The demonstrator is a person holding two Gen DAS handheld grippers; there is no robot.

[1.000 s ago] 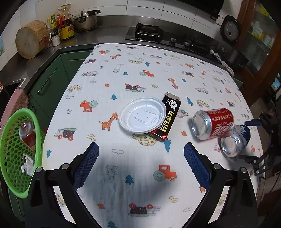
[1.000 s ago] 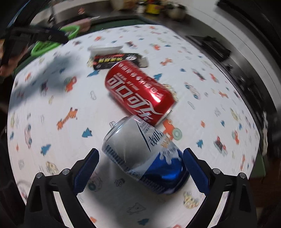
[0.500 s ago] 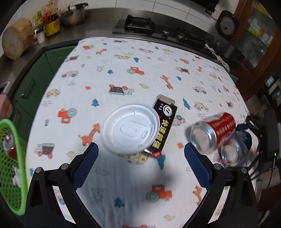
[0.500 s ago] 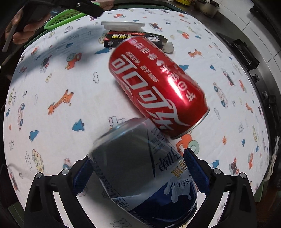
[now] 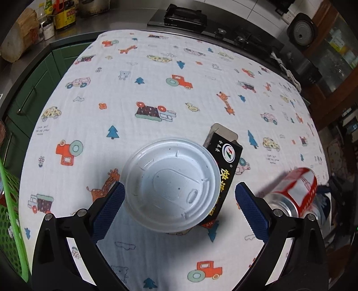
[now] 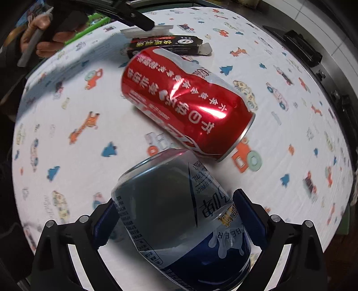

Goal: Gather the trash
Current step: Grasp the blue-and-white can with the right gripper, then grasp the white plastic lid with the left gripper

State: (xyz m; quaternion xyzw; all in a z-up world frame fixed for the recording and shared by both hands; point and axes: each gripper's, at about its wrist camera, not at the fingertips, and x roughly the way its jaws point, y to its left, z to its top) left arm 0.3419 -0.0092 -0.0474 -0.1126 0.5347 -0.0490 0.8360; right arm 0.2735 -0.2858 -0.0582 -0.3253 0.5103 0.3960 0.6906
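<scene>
A white plastic lid (image 5: 172, 185) lies on the patterned tablecloth (image 5: 138, 94), overlapping a black carton (image 5: 226, 165). My left gripper (image 5: 179, 208) is open, its blue pads either side of the lid's near half. A red can (image 5: 293, 194) lies on its side to the right, blurred. In the right wrist view a silver and blue beer can (image 6: 183, 219) lies between the pads of my open right gripper (image 6: 176, 221), filling the gap. Just beyond it, touching, is the red can (image 6: 185, 103), then the black carton (image 6: 165, 44) and the lid (image 6: 147, 30).
A green mesh basket (image 5: 9, 212) hangs off the table's left edge. A stove (image 5: 183, 18) and a countertop with jars (image 5: 64, 15) lie behind the table. A person's hand (image 6: 44, 29) holds the left gripper. Bare cloth lies left of the cans.
My left gripper has moved forward and down until its pads flank the lid. My right gripper has advanced around the beer can. The red can has rolled and turned.
</scene>
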